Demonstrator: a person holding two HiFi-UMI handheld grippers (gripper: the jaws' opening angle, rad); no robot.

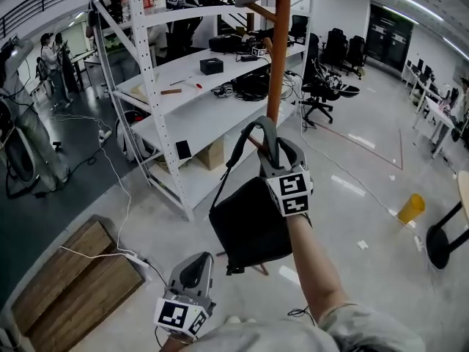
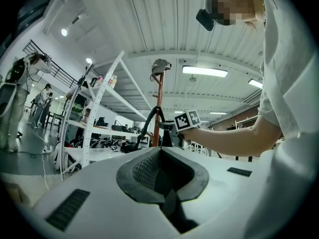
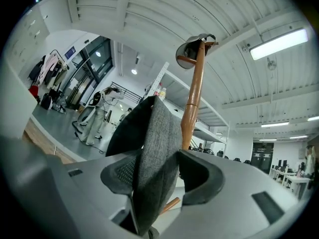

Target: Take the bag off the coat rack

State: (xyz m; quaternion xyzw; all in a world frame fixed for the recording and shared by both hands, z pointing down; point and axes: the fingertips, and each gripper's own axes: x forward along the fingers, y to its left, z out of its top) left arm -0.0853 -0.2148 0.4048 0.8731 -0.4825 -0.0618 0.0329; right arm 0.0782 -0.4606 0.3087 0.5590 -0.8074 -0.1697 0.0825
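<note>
1. Bag [image 1: 248, 226] is black and hangs near the middle of the head view, right up against the coat rack [image 1: 278, 57], which has an orange-brown wooden pole.
2. Its strap [image 1: 236, 149] loops up from the bag to the pole. I honestly can't tell if the loop is still on a peg or already clear of it.
3. The right gripper [image 1: 270, 144] is reached out at the top of that strap. In the right gripper view the right gripper [image 3: 158, 169] has its jaws squeezed onto the strap [image 3: 157, 148], a grey woven band that runs up between the pads, with the coat rack [image 3: 192, 103] just behind it.
4. A cap [image 3: 193, 51] sits on the very top of the pole.
5. The left gripper [image 1: 193, 271] is low and near, to the left of the bag and well apart from it.
6. In the left gripper view the left gripper [image 2: 162, 177] has its jaws together with nothing between them. It points up toward the coat rack [image 2: 157, 118].
7. A white shelf unit [image 1: 172, 75] loaded with gear stands on the far left behind the rack, and a wooden pallet [image 1: 73, 284] lies on the floor at near left.
</note>
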